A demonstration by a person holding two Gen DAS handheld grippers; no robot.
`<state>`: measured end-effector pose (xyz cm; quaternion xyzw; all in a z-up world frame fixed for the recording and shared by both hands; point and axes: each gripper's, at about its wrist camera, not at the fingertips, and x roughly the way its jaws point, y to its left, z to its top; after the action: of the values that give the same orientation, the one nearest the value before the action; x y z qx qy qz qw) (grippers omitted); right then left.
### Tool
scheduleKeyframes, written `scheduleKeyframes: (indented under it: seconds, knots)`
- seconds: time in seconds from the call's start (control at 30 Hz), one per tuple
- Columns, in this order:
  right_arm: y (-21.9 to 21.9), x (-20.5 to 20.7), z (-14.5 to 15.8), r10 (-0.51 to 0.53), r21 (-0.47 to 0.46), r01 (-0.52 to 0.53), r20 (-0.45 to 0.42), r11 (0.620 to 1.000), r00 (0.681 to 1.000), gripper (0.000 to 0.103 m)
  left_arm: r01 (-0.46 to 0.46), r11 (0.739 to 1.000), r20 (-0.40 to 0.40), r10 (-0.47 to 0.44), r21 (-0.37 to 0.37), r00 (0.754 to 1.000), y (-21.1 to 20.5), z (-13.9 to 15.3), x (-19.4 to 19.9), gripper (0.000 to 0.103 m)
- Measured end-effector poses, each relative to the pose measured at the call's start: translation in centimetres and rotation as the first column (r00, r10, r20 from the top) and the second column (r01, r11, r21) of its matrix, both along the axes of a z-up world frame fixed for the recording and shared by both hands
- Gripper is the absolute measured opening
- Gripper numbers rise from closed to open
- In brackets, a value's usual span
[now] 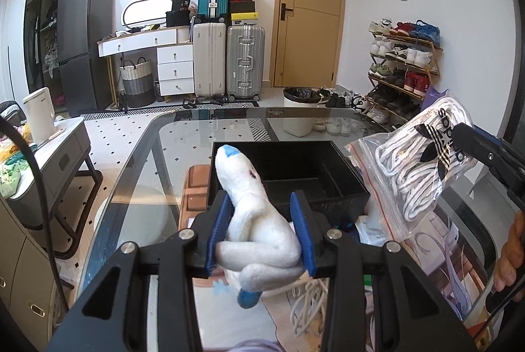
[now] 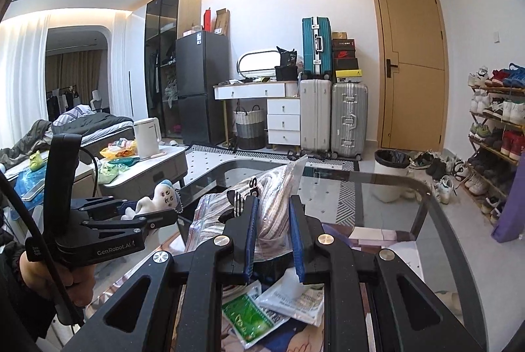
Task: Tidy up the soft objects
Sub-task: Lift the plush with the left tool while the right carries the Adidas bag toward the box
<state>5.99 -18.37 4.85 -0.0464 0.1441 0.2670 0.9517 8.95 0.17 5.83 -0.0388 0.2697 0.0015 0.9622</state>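
White plush toy [image 1: 259,227], pinched at its middle by the left gripper [image 1: 262,220], raised before the black box [image 1: 288,174], presumably its destination; right gripper [image 2: 272,233] clamps the bagged laces [image 2: 262,204] above the glass table [image 2: 410,187], likely awaiting sorting

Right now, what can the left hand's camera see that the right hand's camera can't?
Only the left wrist view shows the black box on the glass table. Only the right wrist view shows the plush toy's face, the bed and the green packet. Both show the left gripper squeezing the plush toy, the right gripper holding the bag of white laces, and the door.
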Motion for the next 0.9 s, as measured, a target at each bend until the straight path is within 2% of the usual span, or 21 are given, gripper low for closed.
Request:
scheduleKeyframes:
  seconds: [0.47,0.9]
  knots:
    - [1.0,3.7,0.4,-0.020,-0.005,0.020,0.000,1.000,1.000,0.018,-0.005,1.000,-0.002,0.005,0.014,1.000,0.3,0.1,2.8,0.037]
    - [2.7,5.3,-0.8,-0.029,-0.031,0.028,-0.016,0.999,0.999,0.018,-0.012,1.000,-0.022,0.012,0.016,1.000,0.8,-0.6,5.6,0.037]
